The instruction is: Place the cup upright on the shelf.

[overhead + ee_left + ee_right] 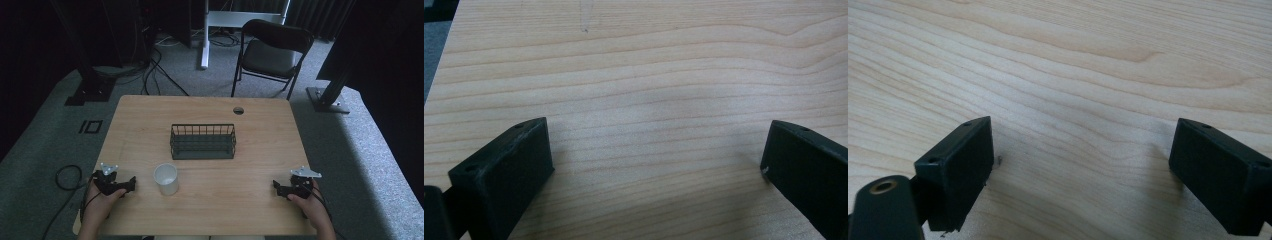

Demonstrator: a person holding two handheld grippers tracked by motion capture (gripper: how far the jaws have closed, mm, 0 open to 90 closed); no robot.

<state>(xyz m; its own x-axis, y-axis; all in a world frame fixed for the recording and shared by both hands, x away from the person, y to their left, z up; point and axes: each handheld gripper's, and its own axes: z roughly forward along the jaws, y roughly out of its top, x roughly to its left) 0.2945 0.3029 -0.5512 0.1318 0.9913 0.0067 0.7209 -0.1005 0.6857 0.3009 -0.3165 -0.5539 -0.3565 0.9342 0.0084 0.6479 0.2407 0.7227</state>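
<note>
A white cup [166, 178] stands upright on the wooden table [205, 107], near the front and left of centre. Behind it, mid-table, sits a dark wire basket [202, 141]. My left gripper [131, 182] rests on the table at the front left, a short way left of the cup. It is open, its jaws wide apart over bare wood [656, 145]. My right gripper [276, 187] lies at the front right, also open, with nothing but wood grain between its black jaws [1080, 150].
A black folding chair [270, 52] stands beyond the table's far edge. A cable hole [238, 110] is at the back right of the tabletop. Cables trail on the grey carpet at left, and dark stands flank the table.
</note>
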